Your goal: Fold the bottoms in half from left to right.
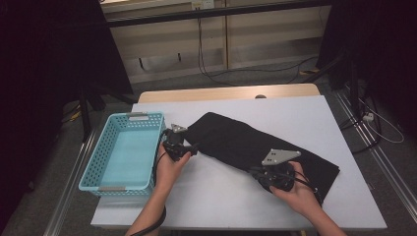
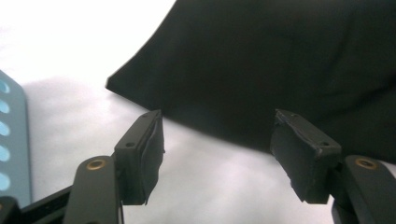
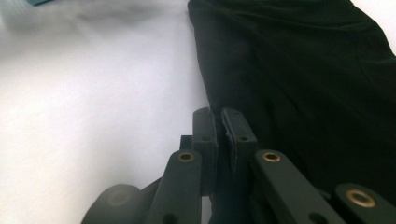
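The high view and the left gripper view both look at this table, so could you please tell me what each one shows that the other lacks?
The high view alone takes in the right gripper at the near edge of the black cloth, both hands, the full blue basket and the floor cables beyond the table. The left gripper view alone shows the gap between the left gripper pads, open with the cloth edge just beyond them, not pinched. Both share the cloth, the white tabletop and some of the perforated basket wall.

High view overlooks table (image 1: 221, 196); gripper views hug its cloth (image 2: 280, 56).
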### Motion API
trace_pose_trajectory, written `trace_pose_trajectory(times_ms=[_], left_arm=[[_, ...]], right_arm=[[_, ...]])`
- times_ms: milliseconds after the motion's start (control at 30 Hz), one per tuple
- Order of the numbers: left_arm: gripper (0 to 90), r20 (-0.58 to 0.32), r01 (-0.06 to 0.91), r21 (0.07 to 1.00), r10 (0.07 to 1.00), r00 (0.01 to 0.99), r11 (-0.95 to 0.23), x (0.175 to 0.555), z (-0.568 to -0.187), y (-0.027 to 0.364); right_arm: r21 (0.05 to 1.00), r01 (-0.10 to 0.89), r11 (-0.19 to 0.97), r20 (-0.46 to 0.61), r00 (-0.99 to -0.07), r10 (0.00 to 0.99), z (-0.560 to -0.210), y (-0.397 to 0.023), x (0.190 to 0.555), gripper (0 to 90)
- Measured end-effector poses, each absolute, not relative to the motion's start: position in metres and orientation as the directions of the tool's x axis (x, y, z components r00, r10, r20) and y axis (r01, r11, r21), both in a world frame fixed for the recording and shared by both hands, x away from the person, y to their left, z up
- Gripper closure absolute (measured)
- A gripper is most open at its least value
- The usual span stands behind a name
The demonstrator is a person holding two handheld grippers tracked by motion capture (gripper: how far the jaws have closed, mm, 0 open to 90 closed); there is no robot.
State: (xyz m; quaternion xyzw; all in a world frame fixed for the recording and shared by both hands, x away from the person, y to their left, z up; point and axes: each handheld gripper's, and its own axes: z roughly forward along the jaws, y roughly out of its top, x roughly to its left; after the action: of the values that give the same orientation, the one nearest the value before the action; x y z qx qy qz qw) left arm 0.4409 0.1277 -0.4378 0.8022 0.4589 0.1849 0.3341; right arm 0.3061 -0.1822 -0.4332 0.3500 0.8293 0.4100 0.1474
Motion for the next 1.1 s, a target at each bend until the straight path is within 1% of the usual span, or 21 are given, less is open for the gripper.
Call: trace_pose_trajectory(times_ms=[33, 67, 100, 133, 233, 300, 433, 533, 600, 633, 667, 733, 900, 933, 967, 1000, 1033, 1100], left_arm=[[41.5, -0.013, 0.622, 0.703, 0.869, 0.495, -0.344, 0.443, -0.439, 0.128], [43.0, -0.009, 0.633, 0.700, 0.882, 0.471, -0.330, 0.447, -0.441, 0.128], [43.3, -0.003, 0.643, 0.689, 0.887, 0.462, -0.333, 0.449, -0.443, 0.128], [45.7, 0.006, 0.652, 0.677, 0.888, 0.459, -0.341, 0.451, -0.445, 0.127], [47.8, 0.004, 0.672, 0.667, 0.904, 0.428, -0.321, 0.458, -0.450, 0.127], [46.5, -0.032, 0.687, 0.671, 0.915, 0.402, -0.278, 0.462, -0.454, 0.127], [49.3, -0.049, 0.694, 0.672, 0.919, 0.390, -0.259, 0.467, -0.454, 0.123], [58.6, -0.050, 0.691, 0.675, 0.918, 0.393, -0.259, 0.468, -0.454, 0.119], [70.9, -0.067, 0.687, 0.678, 0.909, 0.412, -0.262, 0.468, -0.454, 0.117], [80.4, -0.083, 0.690, 0.676, 0.903, 0.421, -0.259, 0.468, -0.454, 0.116], [85.4, -0.091, 0.687, 0.682, 0.904, 0.419, -0.250, 0.468, -0.454, 0.114], [88.9, -0.091, 0.694, 0.670, 0.899, 0.429, -0.263, 0.471, -0.452, 0.113], [89.5, -0.091, 0.680, 0.695, 0.909, 0.406, -0.234, 0.479, -0.437, 0.121], [89.4, -0.097, 0.680, 0.697, 0.910, 0.404, -0.228, 0.480, -0.435, 0.122], [88.8, -0.111, 0.685, 0.694, 0.907, 0.407, -0.222, 0.482, -0.433, 0.123], [85.7, -0.091, 0.679, 0.699, 0.914, 0.396, -0.225, 0.481, -0.432, 0.123], [74.3, -0.067, 0.672, 0.702, 0.919, 0.389, -0.234, 0.481, -0.431, 0.123], [59.0, -0.078, 0.683, 0.697, 0.923, 0.377, -0.221, 0.480, -0.431, 0.124]], right_arm=[[0.783, 0.459, 0.420, 0.043, -0.712, 0.700, -0.433, -0.183, 0.305, 84.4], [0.783, 0.461, 0.418, 0.046, -0.712, 0.700, -0.433, -0.184, 0.305, 84.4], [0.784, 0.464, 0.413, 0.055, -0.715, 0.697, -0.434, -0.185, 0.304, 84.4], [0.782, 0.464, 0.417, 0.055, -0.718, 0.694, -0.435, -0.186, 0.303, 84.4], [0.781, 0.463, 0.419, 0.052, -0.717, 0.695, -0.436, -0.186, 0.302, 84.3], [0.778, 0.465, 0.422, 0.054, -0.719, 0.693, -0.437, -0.185, 0.302, 84.2], [0.767, 0.469, 0.439, 0.057, -0.730, 0.681, -0.441, -0.181, 0.301, 84.2], [0.758, 0.466, 0.456, 0.048, -0.738, 0.673, -0.443, -0.177, 0.300, 84.3], [0.753, 0.466, 0.465, 0.047, -0.743, 0.668, -0.444, -0.176, 0.299, 84.4], [0.752, 0.463, 0.470, 0.046, -0.747, 0.663, -0.444, -0.176, 0.299, 84.4], [0.753, 0.462, 0.469, 0.048, -0.749, 0.661, -0.444, -0.176, 0.298, 84.4], [0.757, 0.464, 0.461, 0.056, -0.748, 0.662, -0.443, -0.176, 0.298, 84.4], [0.770, 0.455, 0.448, 0.071, -0.759, 0.648, -0.440, -0.174, 0.296, 84.1], [0.775, 0.455, 0.439, 0.078, -0.757, 0.648, -0.439, -0.173, 0.296, 82.5], [0.777, 0.459, 0.431, 0.084, -0.753, 0.652, -0.439, -0.172, 0.297, 78.0], [0.778, 0.468, 0.420, 0.093, -0.746, 0.659, -0.440, -0.171, 0.297, 71.0], [0.783, 0.468, 0.409, 0.086, -0.734, 0.674, -0.439, -0.171, 0.298, 64.1], [0.789, 0.475, 0.390, 0.085, -0.713, 0.696, -0.437, -0.173, 0.299, 55.1]])
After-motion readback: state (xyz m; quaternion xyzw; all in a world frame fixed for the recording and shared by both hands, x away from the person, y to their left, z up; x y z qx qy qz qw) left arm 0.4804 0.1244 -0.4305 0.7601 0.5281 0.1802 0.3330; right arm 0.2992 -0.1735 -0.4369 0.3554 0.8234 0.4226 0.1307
